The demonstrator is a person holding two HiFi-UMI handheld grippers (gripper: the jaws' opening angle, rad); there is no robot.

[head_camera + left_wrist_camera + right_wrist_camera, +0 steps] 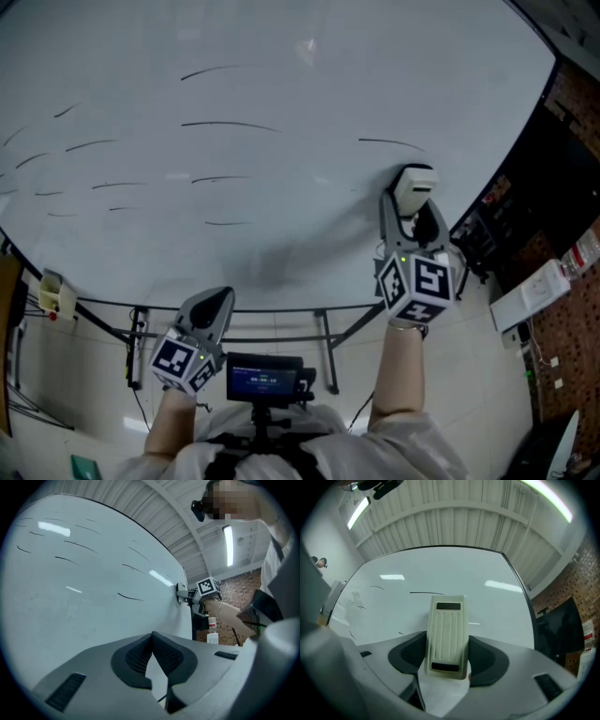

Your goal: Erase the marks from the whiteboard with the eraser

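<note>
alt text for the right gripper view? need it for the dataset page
The right tool is shut on a cream ribbed eraser, pointed at a whiteboard. A few thin black marks show on its left and centre; a corrugated ceiling with strip lights is above, a brick wall at right.

The head view is looking steeply down, taking in the whiteboard [281, 187] toward twelve o'clock, the left gripper [216, 298] at seven and the right gripper [411, 211] at three. The left gripper view is riding close behind its jaws, looking along the board at the right gripper, three o'clock. The right gripper view is facing the board closely. All three are sharing its marked surface.
</note>
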